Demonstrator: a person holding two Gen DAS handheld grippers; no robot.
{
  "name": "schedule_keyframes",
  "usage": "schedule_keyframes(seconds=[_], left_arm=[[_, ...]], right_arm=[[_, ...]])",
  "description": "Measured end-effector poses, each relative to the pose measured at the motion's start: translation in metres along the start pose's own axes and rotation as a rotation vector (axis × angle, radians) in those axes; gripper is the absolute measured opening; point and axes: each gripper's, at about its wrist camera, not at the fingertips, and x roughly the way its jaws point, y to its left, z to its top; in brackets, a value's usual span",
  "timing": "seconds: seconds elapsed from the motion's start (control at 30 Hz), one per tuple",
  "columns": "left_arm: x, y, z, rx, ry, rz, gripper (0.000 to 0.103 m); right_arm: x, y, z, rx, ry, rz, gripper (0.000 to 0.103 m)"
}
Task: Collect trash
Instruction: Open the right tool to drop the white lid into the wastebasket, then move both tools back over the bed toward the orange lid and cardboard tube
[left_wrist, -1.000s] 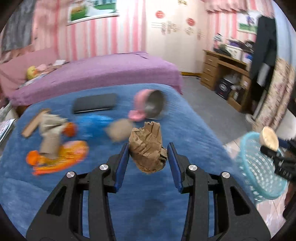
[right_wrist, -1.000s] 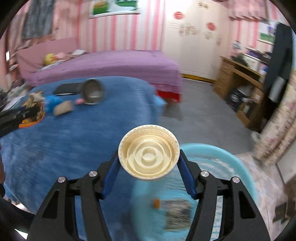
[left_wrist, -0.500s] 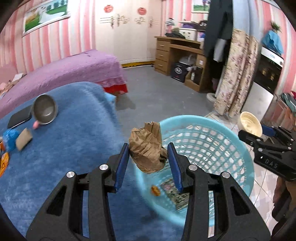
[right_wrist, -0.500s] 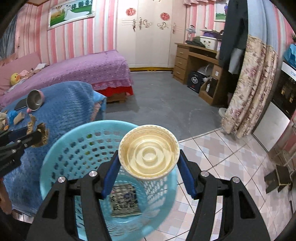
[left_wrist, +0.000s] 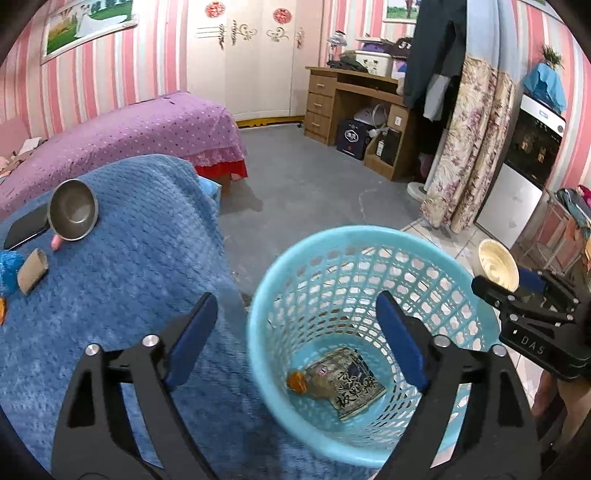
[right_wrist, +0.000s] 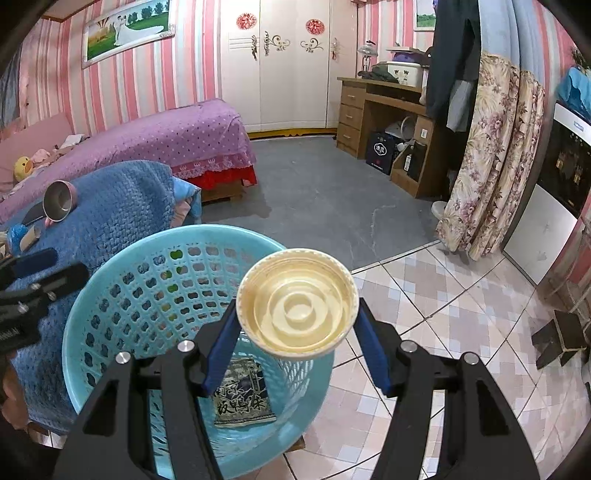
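Blue pads of the left hand-held gripper (left_wrist: 293, 343) stand spread wide with nothing between them, poised above the near rim of the light-blue basket (left_wrist: 258, 295). The right hand-held gripper (right_wrist: 297, 343) is closed on a cream-coloured round lid (right_wrist: 297, 303), pinched at opposite points of its rim, its ribbed hollow facing the camera, and it hangs over the basket's far side. Down in the basket lie a printed foil packet (left_wrist: 351, 382) and, beside it, a brownish crumpled lump with an orange scrap (left_wrist: 298, 381); whether the lump is paper I cannot tell. The lid looks like thin plastic or metal: light, stiff enough to hold by the rim, a bit slick, so letting go straight over the opening should suffice. Further out, on the bed's blue blanket (left_wrist: 129, 266), a cardboard tube (left_wrist: 33, 271) lies near a steel cup (left_wrist: 73, 209) with a pink handle and a dark phone (left_wrist: 24, 229). The tube seems the next likely trash; it should be very light and crushable, best taken across its middle with a gentle squeeze. Cup and phone are probably not trash.
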Motion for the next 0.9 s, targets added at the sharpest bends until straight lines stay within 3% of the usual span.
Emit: schedule_keyframes(seconds=[0.37,0.53,0.7,0.9], left_arm=[[-0.029,0.060,0.005,-0.052,-0.053,0.094,0.095],[-0.040,0.089,0.002,-0.080,-0.055,0.125,0.095],[-0.054,0.116,-0.002,-0.099,-0.059,0.155,0.097],[-0.083,0.163,-0.005,-0.115,-0.068,0.206,0.097]], right_arm=[[0.004,0.027,-0.002,-0.015,-0.005,0.006,0.061],[0.004,0.036,0.001,0.012,-0.012,-0.014,0.090],[-0.001,0.050,0.007,0.015,-0.022,-0.036,0.098],[-0.017,0.097,0.024,0.004,-0.068,0.004,0.098]])
